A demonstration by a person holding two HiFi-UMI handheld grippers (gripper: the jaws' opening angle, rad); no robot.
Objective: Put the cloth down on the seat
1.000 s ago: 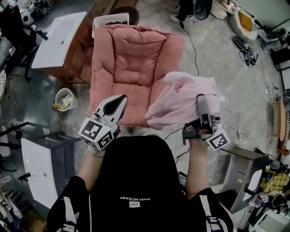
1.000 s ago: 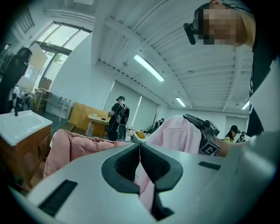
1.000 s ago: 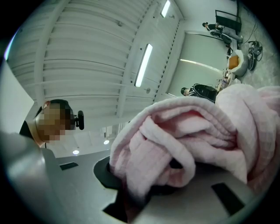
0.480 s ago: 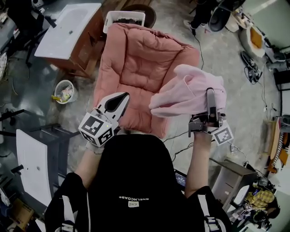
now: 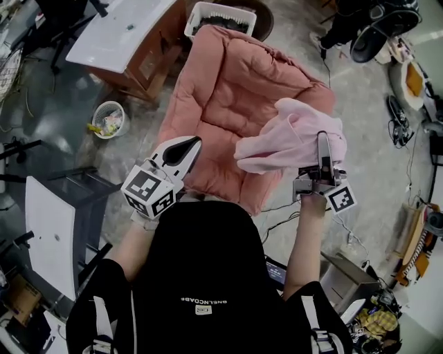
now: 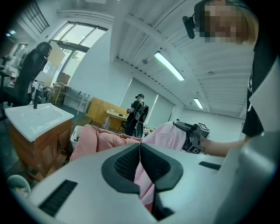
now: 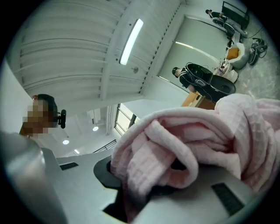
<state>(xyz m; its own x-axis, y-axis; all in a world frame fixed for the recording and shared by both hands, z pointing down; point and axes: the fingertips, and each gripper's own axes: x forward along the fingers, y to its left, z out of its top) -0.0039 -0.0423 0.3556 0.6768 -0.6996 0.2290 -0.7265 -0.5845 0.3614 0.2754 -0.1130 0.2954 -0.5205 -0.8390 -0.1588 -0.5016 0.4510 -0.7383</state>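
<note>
A pale pink cloth [image 5: 291, 142] hangs bunched from my right gripper [image 5: 322, 138], which is shut on it above the right edge of the pink cushioned seat [image 5: 232, 104]. In the right gripper view the cloth [image 7: 188, 148] fills the space over the jaws and hides the pads. My left gripper [image 5: 185, 146] is shut with nothing in it, over the seat's front left corner. In the left gripper view its pads [image 6: 140, 164] meet, with the seat [image 6: 98, 140] and the cloth [image 6: 168, 135] beyond.
A white sink cabinet [image 5: 128, 38] stands left of the seat, a white basket [image 5: 218, 14] behind it, a small waste bin [image 5: 107, 119] on the floor at left. Cables [image 5: 349, 235] and boxes lie at right. A person [image 6: 138, 114] stands far back.
Both grippers have moved forward toward the seat, the right one carrying the cloth along. The seat now sits further right and nearer in the head view.
</note>
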